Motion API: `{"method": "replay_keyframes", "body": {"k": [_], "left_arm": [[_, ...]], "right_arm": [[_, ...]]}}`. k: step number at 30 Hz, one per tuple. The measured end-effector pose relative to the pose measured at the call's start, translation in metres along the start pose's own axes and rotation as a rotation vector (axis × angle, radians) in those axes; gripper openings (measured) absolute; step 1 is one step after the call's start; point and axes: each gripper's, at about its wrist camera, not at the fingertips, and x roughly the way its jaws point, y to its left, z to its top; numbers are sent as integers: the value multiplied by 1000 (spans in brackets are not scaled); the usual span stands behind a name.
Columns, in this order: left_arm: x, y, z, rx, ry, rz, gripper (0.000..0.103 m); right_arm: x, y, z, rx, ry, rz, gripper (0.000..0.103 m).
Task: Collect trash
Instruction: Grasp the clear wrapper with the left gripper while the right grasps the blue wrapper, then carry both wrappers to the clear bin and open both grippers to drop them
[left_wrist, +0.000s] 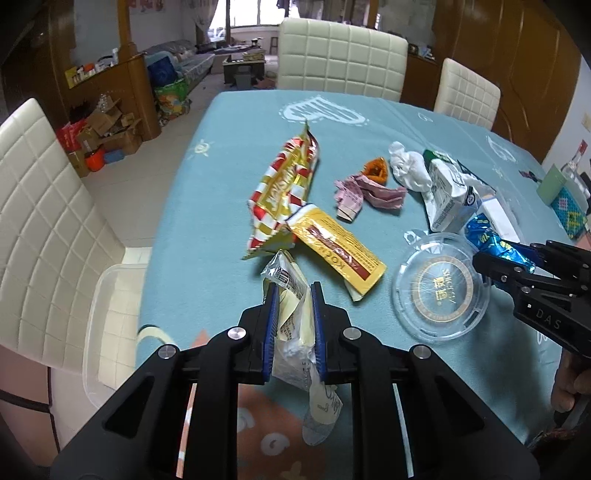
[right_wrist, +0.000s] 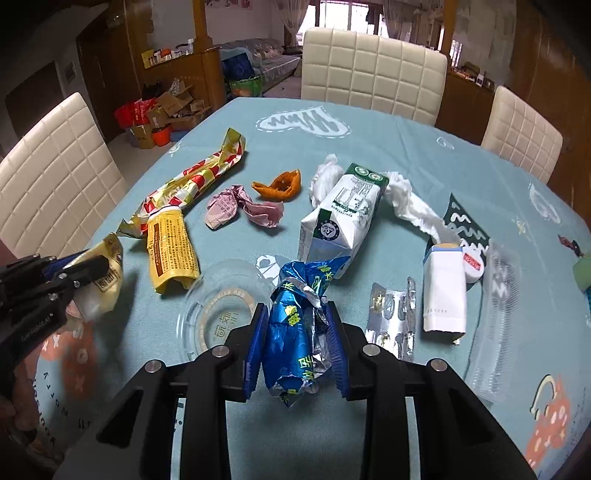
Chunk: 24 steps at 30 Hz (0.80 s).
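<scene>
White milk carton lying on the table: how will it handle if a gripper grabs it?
The milk carton looks dented and its top is opened, so it is probably empty and light. Its creased walls would likely cave under a squeeze. Lying on a flat side, it should slide rather than roll if pushed.

"DAS" is embossed on the right gripper (left_wrist: 517, 264) body. "GenRobot.AI" in small white print runs along the left gripper (right_wrist: 88, 266) housing. "KOC…" is upside down on the yellow sachet (left_wrist: 340, 251) (rest unreadable). Chinese characters sit on the clear lid's (left_wrist: 441, 286) gold ring, blue wrapper (right_wrist: 295, 325) and milk carton (right_wrist: 343, 218), illegible.
</scene>
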Motion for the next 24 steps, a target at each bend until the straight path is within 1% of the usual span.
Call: {"method": "replay_keyframes", "body": {"k": [2, 3, 6, 8, 13, 16, 21, 24], "left_arm": [[-6, 6, -2, -20, -7, 3, 18], [-9, 7, -3, -26, -10, 2, 18], [-17, 9, -7, -33, -15, 1, 18], [-21, 8, -8, -34, -24, -3, 18], [-24, 0, -11, -18, -27, -14, 18], [-25, -4, -13, -6, -28, -17, 18], [-31, 1, -12, -8, -44, 2, 18], [-39, 12, -10, -12, -69, 39, 18]], "right_arm": [[-5, -1, -1, 7, -8, -14, 31], [-7, -2, -1, 17, -6, -5, 31], [-9, -5, -3, 41, 27, -11, 31], [-14, -5, -6, 49, 11, 7, 31], [-25, -2, -12, 42, -17, 19, 31], [-28, 0, -15, 22, -26, 8, 28], [-32, 10, -10, -10, -33, 27, 28], [-31, 22, -2, -35, -43, 46, 28]]}}
